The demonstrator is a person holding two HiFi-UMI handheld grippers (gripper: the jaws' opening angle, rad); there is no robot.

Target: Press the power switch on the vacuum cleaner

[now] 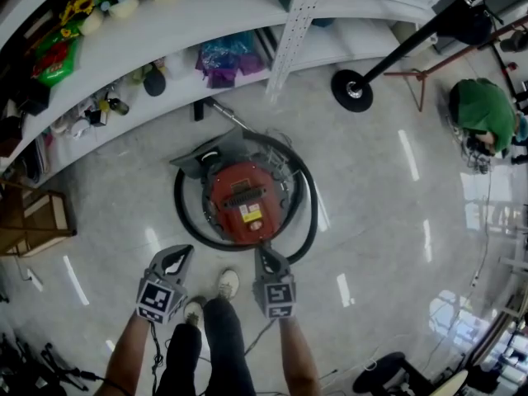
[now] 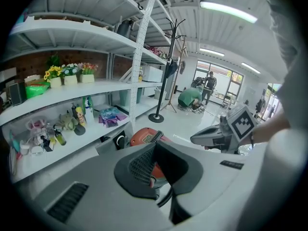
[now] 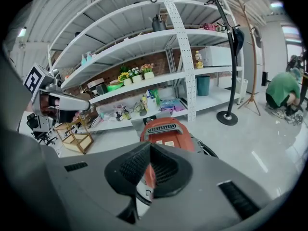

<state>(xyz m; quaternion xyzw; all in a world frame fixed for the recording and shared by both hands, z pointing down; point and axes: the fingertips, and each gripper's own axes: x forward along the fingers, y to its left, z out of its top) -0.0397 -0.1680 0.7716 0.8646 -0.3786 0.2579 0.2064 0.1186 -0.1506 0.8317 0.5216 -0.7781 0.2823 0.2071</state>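
Note:
The red canister vacuum cleaner [image 1: 245,200] stands on the floor, with its black hose [image 1: 307,213] looped round it. A black grille and a yellow label mark its top; I cannot pick out a switch. My right gripper [image 1: 266,252] is shut and empty, its tip over the vacuum's near edge. To its left, my left gripper [image 1: 176,256] is also shut and empty, above the floor beside the hose. In the left gripper view the vacuum [image 2: 144,136] lies beyond the jaws. It fills the middle of the right gripper view [image 3: 168,131].
White shelves [image 1: 206,15] with flower pots, bottles and bags run along the far side. A coat stand base [image 1: 352,90] and a crouching person in green [image 1: 483,114] are at the right. A wooden crate [image 1: 37,221] stands left. My own shoes [image 1: 228,284] are just behind the vacuum.

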